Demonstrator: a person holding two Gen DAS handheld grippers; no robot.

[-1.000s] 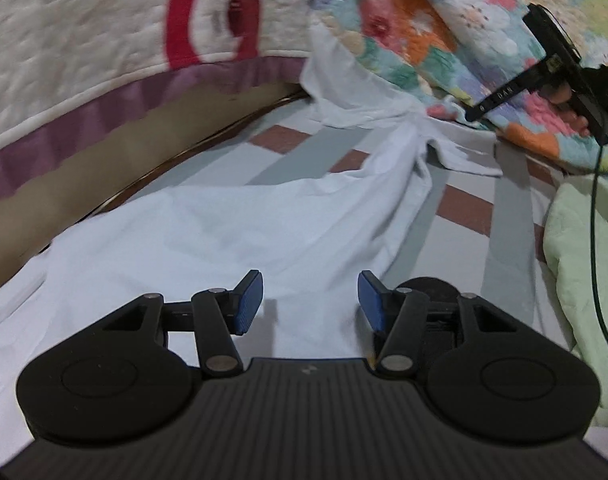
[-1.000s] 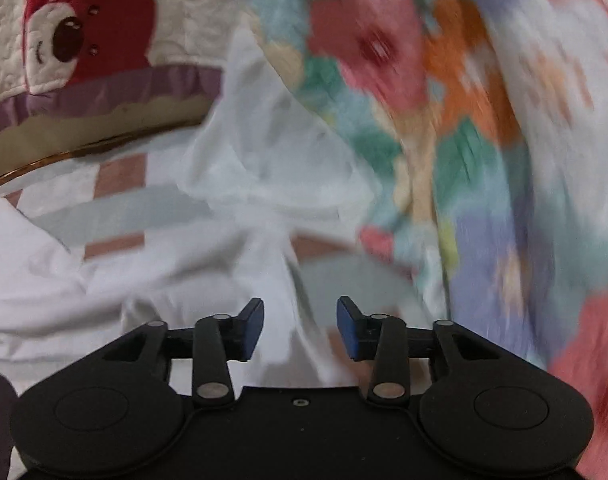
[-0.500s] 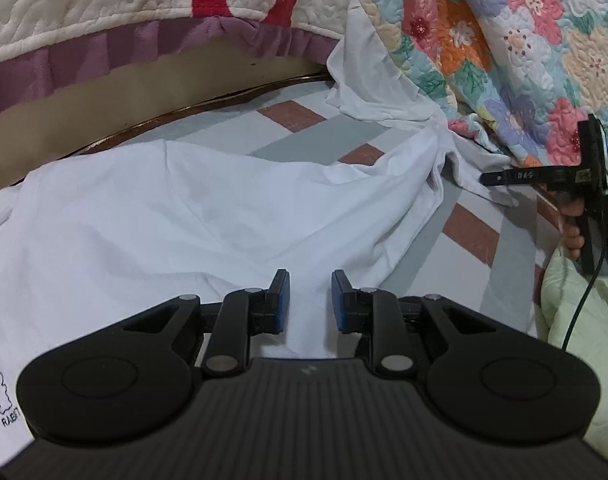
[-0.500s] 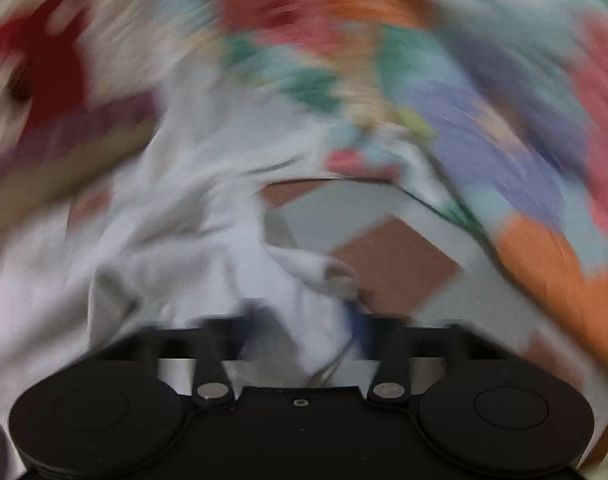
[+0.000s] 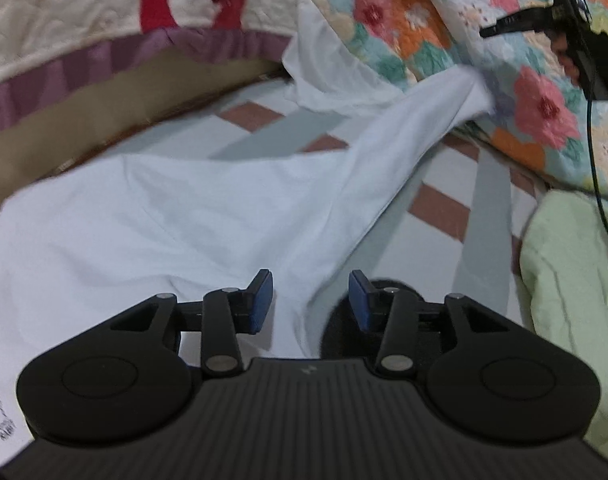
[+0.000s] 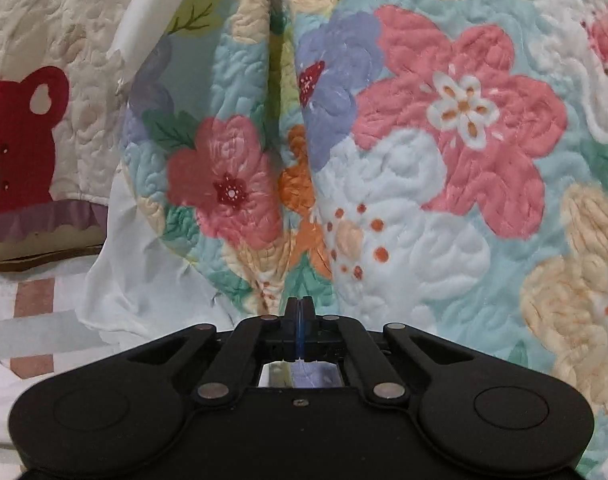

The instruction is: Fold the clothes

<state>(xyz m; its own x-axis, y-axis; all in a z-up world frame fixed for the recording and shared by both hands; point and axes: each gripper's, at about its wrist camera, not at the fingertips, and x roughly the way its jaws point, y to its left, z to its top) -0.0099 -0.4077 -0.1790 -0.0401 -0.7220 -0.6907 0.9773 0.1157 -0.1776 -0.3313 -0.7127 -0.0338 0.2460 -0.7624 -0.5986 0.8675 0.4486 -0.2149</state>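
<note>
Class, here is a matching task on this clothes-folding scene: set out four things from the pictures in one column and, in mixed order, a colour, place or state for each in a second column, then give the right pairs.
Things
1. white garment
2. left gripper
3. right gripper
4. floral quilt

Descriptions
A. jaws pressed together
B. pink, orange and purple flowers on pale blue
C. spread over the striped sheet, one corner lifted
D. jaws apart above cloth, nothing pinched

Pairs: 1-C, 2-D, 3-A, 4-B
</note>
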